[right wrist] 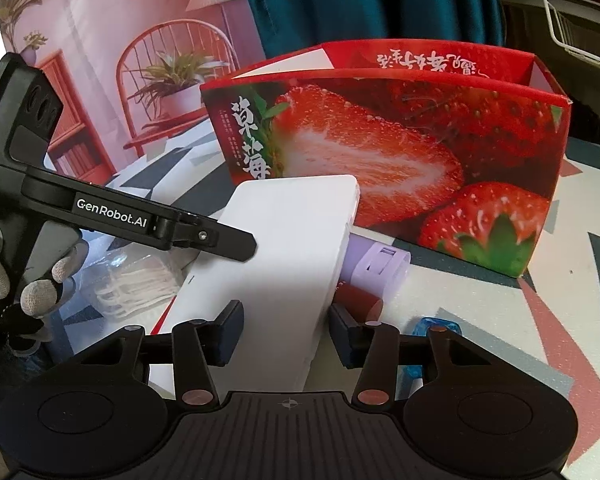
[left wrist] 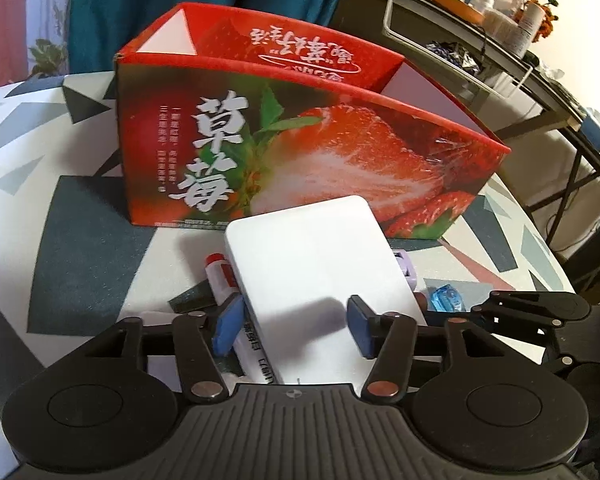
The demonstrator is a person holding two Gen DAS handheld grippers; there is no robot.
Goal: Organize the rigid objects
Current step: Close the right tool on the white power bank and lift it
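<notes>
white box (right wrist: 284, 248): flat, glossy, rounded corners, tilted on clutter on the patterned tabletop (left wrist: 80, 240) before the strawberry carton (left wrist: 300, 148). right gripper (right wrist: 286, 334) clamps its near end; left gripper (left wrist: 296, 326) straddles it, unclosed.

Bright, even daylight in both views, strongest from the far right, where the wall blows out to near white. Soft shadow of a gripper finger across the white box (left wrist: 316, 280); glossy sheen on the strawberry carton (left wrist: 300, 152). Heavy fisheye bending at the edges, dark vignette in the corners. Slight softness throughout, more so on the near gripper bodies and the far shelf clutter.
</notes>
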